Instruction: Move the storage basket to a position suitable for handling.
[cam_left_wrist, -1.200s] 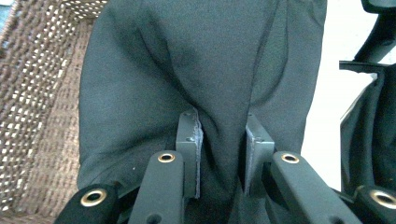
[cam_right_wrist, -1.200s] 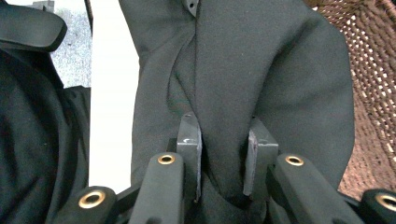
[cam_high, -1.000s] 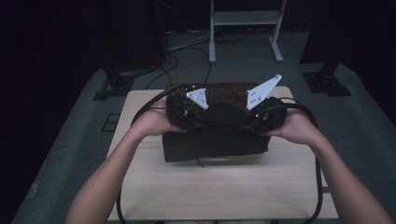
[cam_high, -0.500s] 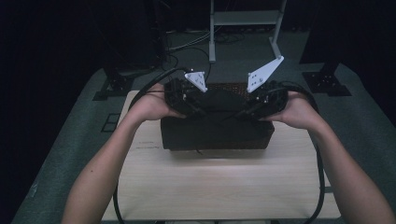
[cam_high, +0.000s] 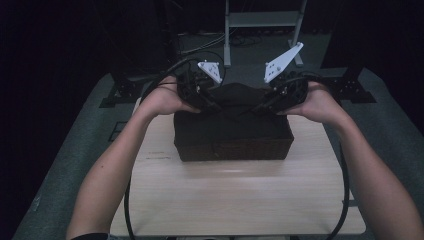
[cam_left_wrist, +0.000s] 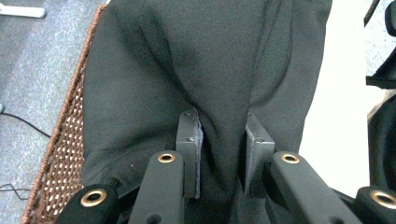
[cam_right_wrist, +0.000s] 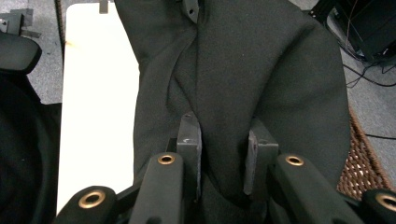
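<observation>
Above the basket (cam_high: 232, 145), the black cloth (cam_high: 235, 107) stretches sideways between both hands, each equally near; the left gripper (cam_high: 207, 100) and right gripper (cam_high: 270, 102) each pinch a fold.

The cloth (cam_left_wrist: 196, 60) is plain black, with no print on it. The basket (cam_left_wrist: 60, 154) is brown wicker in an open weave (its rim a warmer reddish brown). The surface (cam_high: 235, 200) is pale wood with a faint grain. Both grippers are black; the left gripper (cam_left_wrist: 219, 154) and the right gripper (cam_right_wrist: 219, 154) have brass-coloured rivets and grey fingers (cam_left_wrist: 189, 149). The floor (cam_high: 85, 150) is speckled grey.
</observation>
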